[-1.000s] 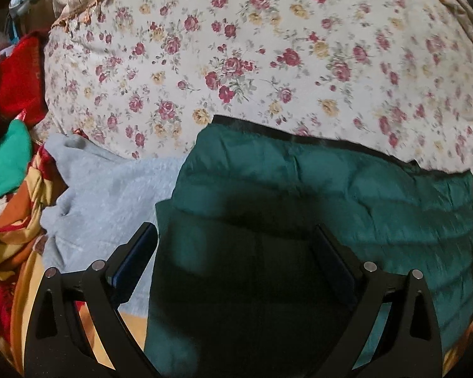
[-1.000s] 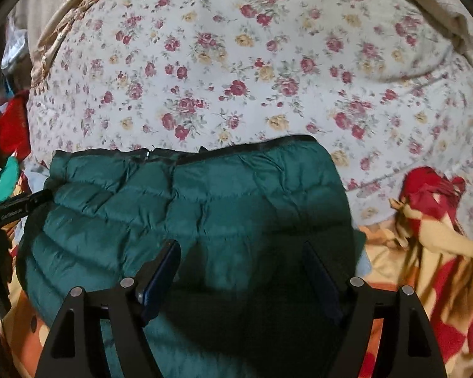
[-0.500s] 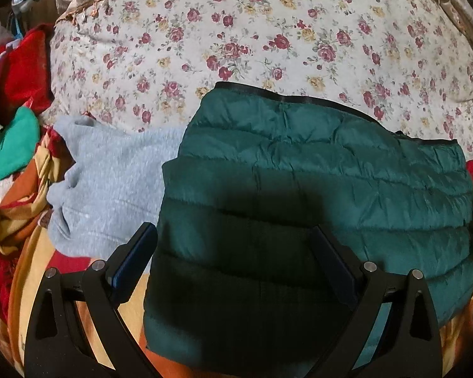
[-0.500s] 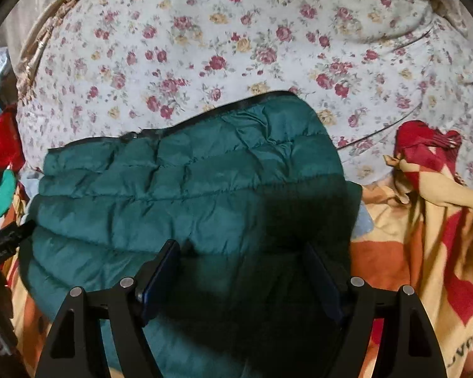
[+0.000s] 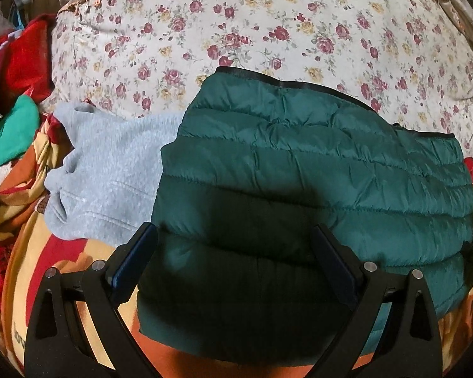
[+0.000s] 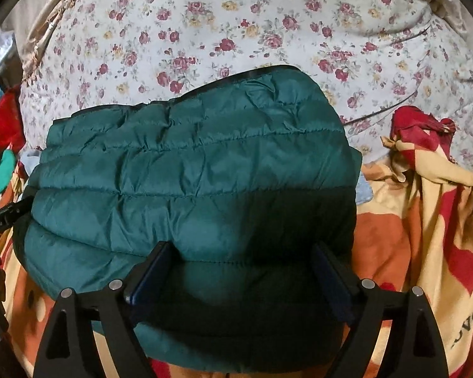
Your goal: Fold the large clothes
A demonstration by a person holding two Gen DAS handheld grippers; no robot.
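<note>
A dark green quilted puffer jacket lies folded in a compact block on the bed, its black-trimmed edge at the far side. It also shows in the right wrist view. My left gripper is open and empty, hovering over the jacket's near left part. My right gripper is open and empty over the jacket's near right part. The other gripper's tip shows at the left edge of the right wrist view.
A grey fleece garment lies left of the jacket. A floral quilt covers the far bed. An orange, red and yellow blanket lies underneath and bunched at right. Red and bright green clothes sit far left.
Both grippers have pulled back and up from the jacket, so more of it shows in each view. The jacket lies still and both grippers stay open.
</note>
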